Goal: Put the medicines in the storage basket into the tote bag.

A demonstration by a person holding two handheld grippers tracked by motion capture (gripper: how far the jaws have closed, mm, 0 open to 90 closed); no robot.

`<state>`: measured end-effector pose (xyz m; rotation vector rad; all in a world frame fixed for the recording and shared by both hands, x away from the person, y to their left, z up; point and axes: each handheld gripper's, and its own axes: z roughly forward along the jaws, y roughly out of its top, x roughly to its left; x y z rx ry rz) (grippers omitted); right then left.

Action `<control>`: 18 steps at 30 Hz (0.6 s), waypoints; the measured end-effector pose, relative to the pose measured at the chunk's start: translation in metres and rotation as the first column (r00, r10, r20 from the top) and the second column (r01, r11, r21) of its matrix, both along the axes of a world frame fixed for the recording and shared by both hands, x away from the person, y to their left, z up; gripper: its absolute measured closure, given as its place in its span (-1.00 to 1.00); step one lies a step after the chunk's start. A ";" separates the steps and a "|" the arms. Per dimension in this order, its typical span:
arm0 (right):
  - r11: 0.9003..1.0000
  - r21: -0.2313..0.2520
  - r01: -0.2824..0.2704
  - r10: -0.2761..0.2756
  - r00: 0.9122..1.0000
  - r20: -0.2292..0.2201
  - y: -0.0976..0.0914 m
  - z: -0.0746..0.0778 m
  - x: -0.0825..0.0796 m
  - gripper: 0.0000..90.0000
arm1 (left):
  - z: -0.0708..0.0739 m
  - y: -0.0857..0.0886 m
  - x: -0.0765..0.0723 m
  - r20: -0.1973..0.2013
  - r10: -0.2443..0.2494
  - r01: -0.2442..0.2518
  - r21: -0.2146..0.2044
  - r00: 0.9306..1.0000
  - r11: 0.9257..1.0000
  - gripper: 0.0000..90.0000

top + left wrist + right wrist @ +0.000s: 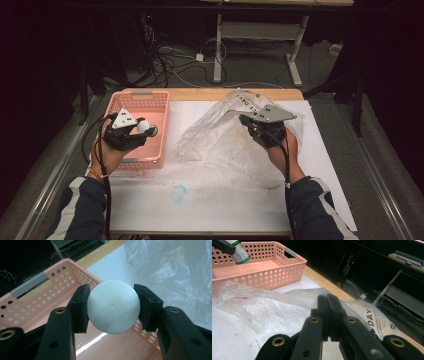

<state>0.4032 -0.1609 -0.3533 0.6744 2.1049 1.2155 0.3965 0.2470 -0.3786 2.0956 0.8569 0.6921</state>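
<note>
White bottle sits clamped in left tongs above the pink basket; the right gripper view reveals its green label. Right tongs pinch the plastic bag on the worktop.

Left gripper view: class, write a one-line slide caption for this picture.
Left gripper clamps a white rounded bottle by its sides above the pink perforated basket, clear plastic bag beyond.
</note>
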 end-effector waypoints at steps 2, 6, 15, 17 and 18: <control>1.000 0.004 0.001 -0.001 1.000 0.000 0.000 0.000 -0.001 1.00 | 0.003 -0.005 -0.001 0.011 -0.013 0.013 -0.009 1.000 1.000 0.08; 1.000 0.005 -0.002 0.003 1.000 -0.002 0.000 0.000 0.000 1.00 | 0.008 -0.015 -0.007 0.024 -0.043 0.044 -0.028 0.999 0.999 0.08; 1.000 -0.001 -0.012 0.012 1.000 -0.005 0.003 -0.001 -0.001 1.00 | 0.018 -0.042 -0.027 0.084 -0.132 0.134 -0.021 0.988 0.991 0.08; 1.000 -0.001 -0.012 0.012 1.000 -0.008 0.003 -0.002 -0.002 1.00 | 0.020 -0.049 -0.031 0.092 -0.158 0.161 -0.025 0.983 0.987 0.08; 1.000 -0.001 -0.012 0.012 1.000 -0.008 0.003 -0.002 -0.002 1.00 | 0.021 -0.053 -0.033 0.100 -0.169 0.172 -0.020 0.981 0.985 0.08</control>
